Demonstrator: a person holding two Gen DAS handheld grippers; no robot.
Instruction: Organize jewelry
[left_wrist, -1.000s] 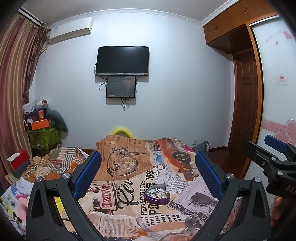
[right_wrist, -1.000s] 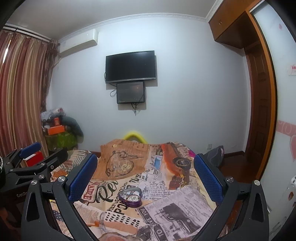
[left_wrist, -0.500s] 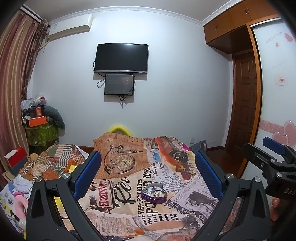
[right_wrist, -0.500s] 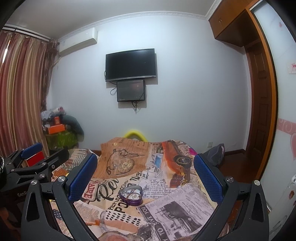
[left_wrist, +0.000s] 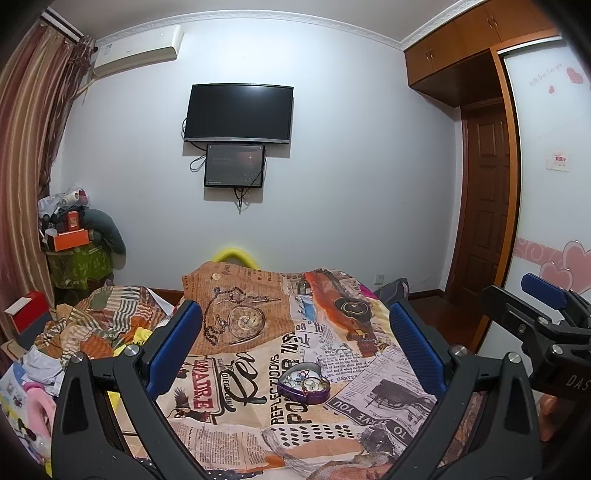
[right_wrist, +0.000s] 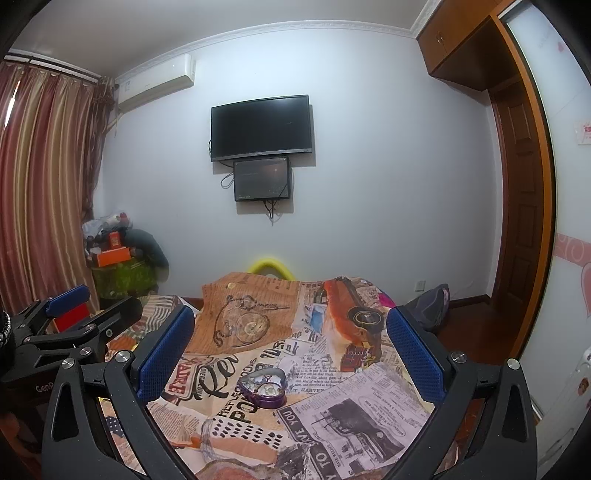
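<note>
Jewelry (left_wrist: 303, 380) sits heaped in purple heart-shaped tin (left_wrist: 295, 392), lid off, tin resting on newsprint-pattern bedspread (left_wrist: 236, 413). No loose pieces visible around tin (print's pocket watch is only a picture). Left gripper (left_wrist: 295, 339) and right gripper (right_wrist: 291, 341) both spread wide, empty, held well above and short of tin. Stage unclear: fits sorting ahead or pieces already gathered. Versus a second ago: tin lower and nearer in both views, cameras tilted slightly.
</note>
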